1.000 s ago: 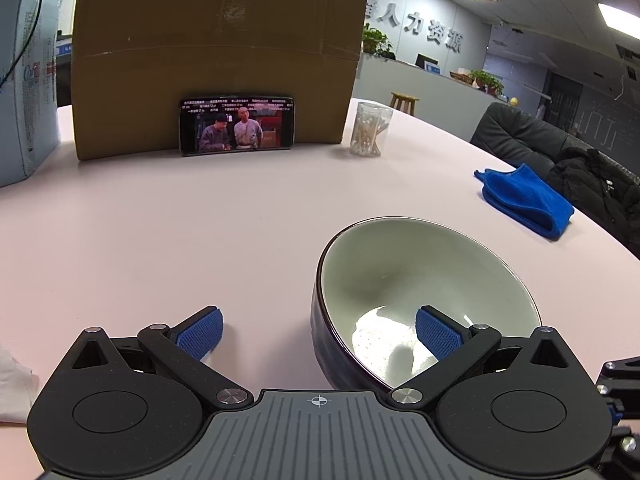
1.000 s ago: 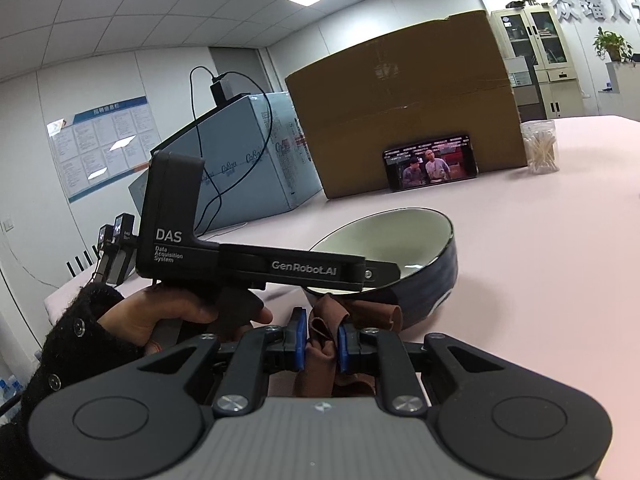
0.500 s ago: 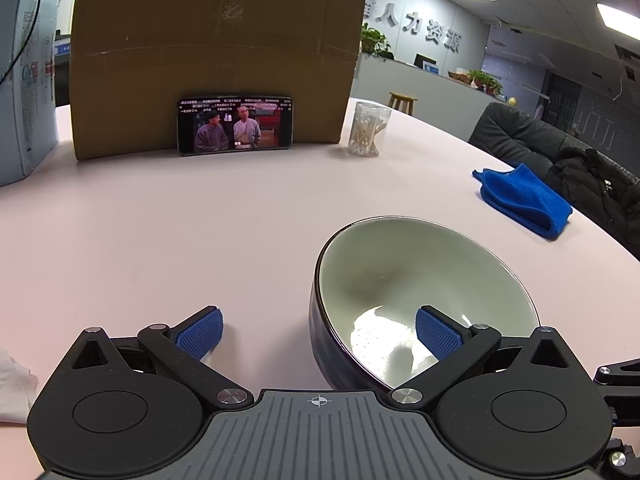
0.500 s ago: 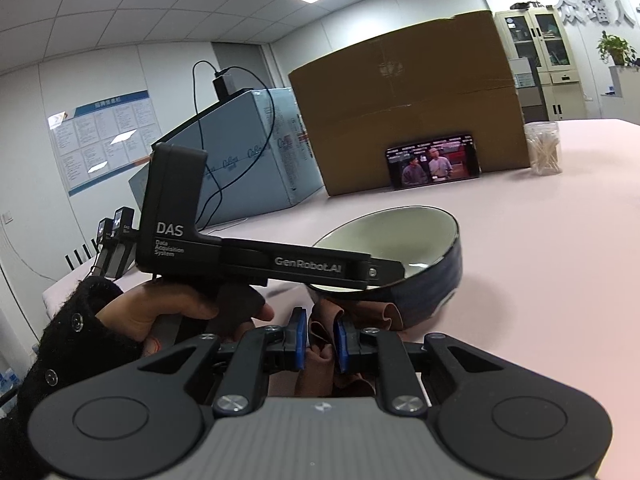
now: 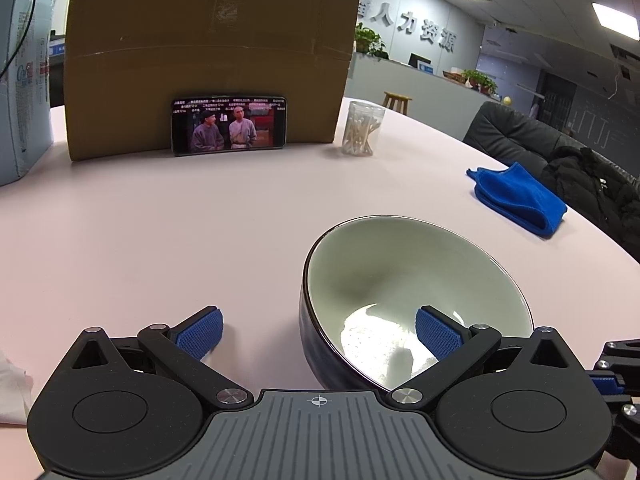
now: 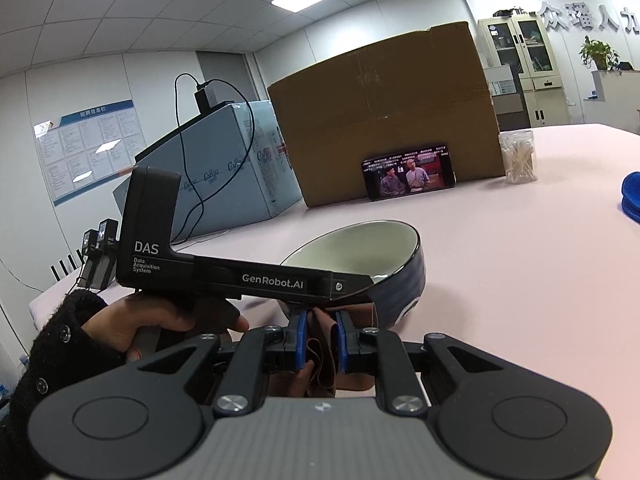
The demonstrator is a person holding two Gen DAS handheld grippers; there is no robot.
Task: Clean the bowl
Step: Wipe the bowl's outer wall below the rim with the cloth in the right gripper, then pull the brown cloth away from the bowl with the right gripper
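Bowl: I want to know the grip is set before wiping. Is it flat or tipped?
Tipped. The bowl leans, its opening tilted, with the open left gripper straddling its rim.

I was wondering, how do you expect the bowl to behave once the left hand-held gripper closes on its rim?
The bowl looks glazed and glossy, so the rim may be slippery between the left hand-held gripper's pads. It appears ceramic: probably rigid, fairly heavy and breakable if dropped. In the right wrist view it sits tilted, so gripped at one side it could tip further.
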